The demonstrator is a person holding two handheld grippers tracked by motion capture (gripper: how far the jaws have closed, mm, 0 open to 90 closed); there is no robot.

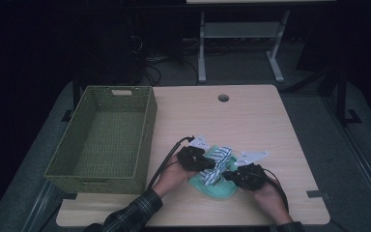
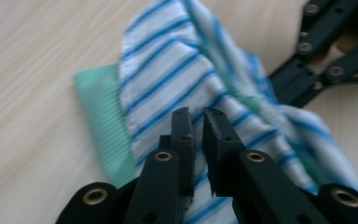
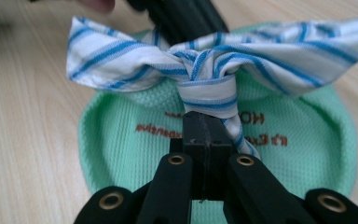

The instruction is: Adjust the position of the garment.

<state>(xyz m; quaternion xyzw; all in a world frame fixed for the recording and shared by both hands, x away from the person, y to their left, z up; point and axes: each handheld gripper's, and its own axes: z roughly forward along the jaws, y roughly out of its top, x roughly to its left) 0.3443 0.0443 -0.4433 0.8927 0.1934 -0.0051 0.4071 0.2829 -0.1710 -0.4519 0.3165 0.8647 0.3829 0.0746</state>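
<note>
Striped blue-and-white cloth (image 3: 205, 65) lay bunched over a green mat (image 3: 121, 149) near the front edge of the wooden surface (image 1: 251, 116), well right of the woven basket (image 1: 104, 135). The right claw (image 3: 204, 126) was pressed together, pinching a twist of the cloth. The left claw (image 2: 198, 116) hovered over the stripes, jaws narrowly parted.
</note>
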